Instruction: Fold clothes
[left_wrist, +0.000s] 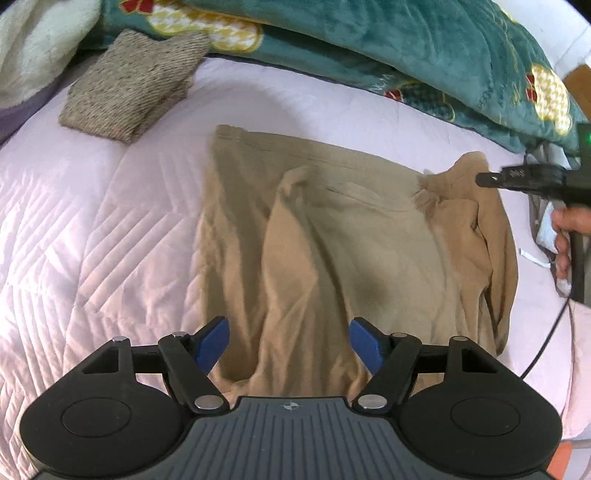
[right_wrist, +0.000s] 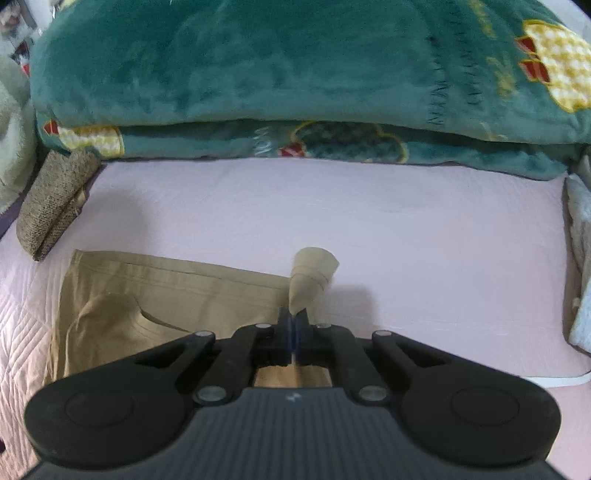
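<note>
Right wrist view: right gripper (right_wrist: 294, 325) was clamped shut on a bunched corner of the tan garment (right_wrist: 177, 291); the cloth tip stuck up past the pads.
Left gripper (left_wrist: 289, 345): jaws stood wide over the garment's near edge, nothing between the pads, no grip.
Risk 1: the pinch was small, so the corner could slip out under pull.
Risk 2: with only one corner held, the fold could drag skewed and bunch the far side.
Garment place: on the pink quilt (left_wrist: 110, 229), centre, well short of the green blanket (left_wrist: 406, 48); grey knit (left_wrist: 133, 85) lay off its far-left corner.
Garment look: thin, soft, tan, partly folded, wrinkled, hem seam along the far edge.
</note>
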